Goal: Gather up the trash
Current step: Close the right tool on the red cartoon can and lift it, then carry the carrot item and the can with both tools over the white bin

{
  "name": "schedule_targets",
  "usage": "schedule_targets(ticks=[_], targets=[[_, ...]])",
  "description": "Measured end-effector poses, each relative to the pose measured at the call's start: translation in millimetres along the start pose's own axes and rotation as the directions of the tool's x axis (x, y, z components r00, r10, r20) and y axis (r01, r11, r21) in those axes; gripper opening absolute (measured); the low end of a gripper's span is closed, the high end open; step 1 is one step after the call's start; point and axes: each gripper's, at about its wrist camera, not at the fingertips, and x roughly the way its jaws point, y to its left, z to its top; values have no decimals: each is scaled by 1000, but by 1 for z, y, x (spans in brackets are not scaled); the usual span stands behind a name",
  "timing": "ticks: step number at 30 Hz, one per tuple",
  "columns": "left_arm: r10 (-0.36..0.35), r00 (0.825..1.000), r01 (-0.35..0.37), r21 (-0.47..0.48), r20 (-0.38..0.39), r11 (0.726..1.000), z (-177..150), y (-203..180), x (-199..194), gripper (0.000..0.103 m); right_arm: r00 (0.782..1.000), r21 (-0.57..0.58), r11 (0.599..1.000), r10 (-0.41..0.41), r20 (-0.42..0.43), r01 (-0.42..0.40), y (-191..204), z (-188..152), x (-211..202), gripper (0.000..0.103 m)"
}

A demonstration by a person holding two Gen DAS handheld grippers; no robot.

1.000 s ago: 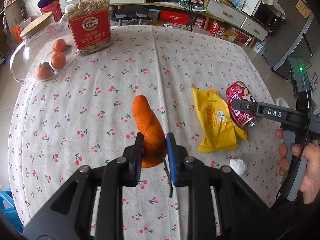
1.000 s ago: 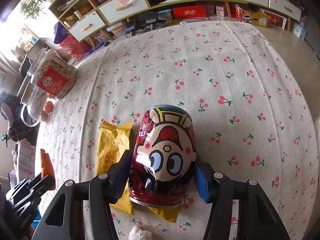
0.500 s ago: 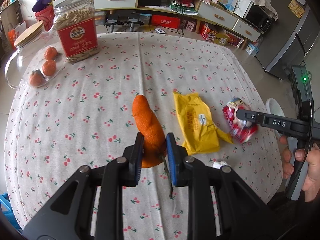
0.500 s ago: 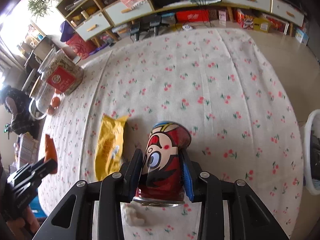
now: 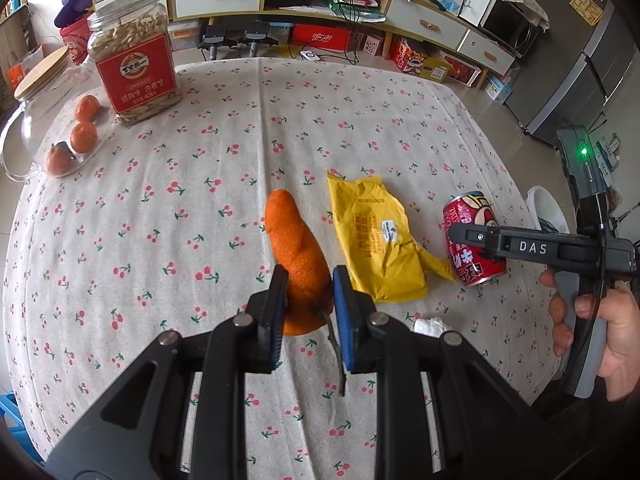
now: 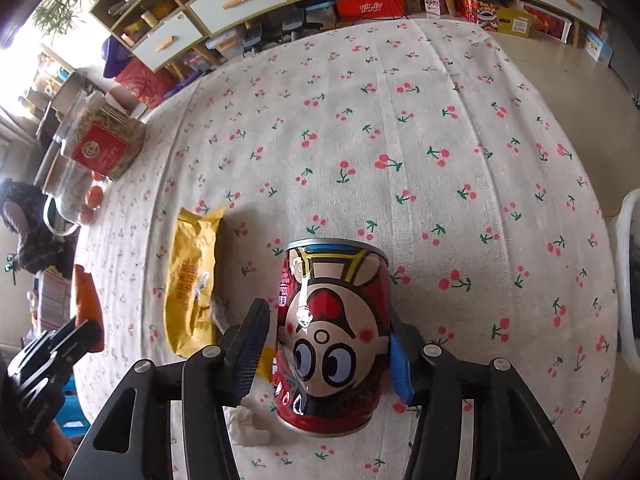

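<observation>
— Near the right edge of the round table with the cherry-print cloth (image 5: 224, 128): sitting where, the red drink can with the cartoon face (image 6: 340, 280)?

— Between the fingers of the right gripper (image 6: 328, 320), tilted, base close to the crumpled white tissue (image 6: 250, 428). Have just been easing apart around it: near pad a sliver off the can's side, far pad right at the other side, no clear squeeze. Cannot tell whether resting on the cloth or raised off it.

— And over on the left gripper (image 5: 309, 280)?

— Pressed together on the long curl of orange peel (image 5: 288, 232), pinched at its lower end, tip pointing up and away over the middle of the cloth.

— Between peel and can?

— Lying flat, the crinkled yellow plastic wrapper (image 5: 376, 240), one corner reaching just beside the can.

— Gripped how, that right tool?

— By a bare hand (image 5: 600, 332) wrapped round its handle, beyond the table's right edge.
</observation>
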Motion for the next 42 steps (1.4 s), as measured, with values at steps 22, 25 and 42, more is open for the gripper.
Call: schedule_targets(ticks=[22,25,42], targets=[[-39,999,37,65,34,997,4,-43,-6,24,990,-21,1000,10,143,-7,-34,-11,-73,34],[-45,999,41,108,29,993,5,-63,-2,24,986,2,1000,-4,169,4,-54,-17,-91,34],[-174,983,183,275,-58,944,23,-215,35,24,953,288,958,-103,286,17,-237,-76,-166,34]])
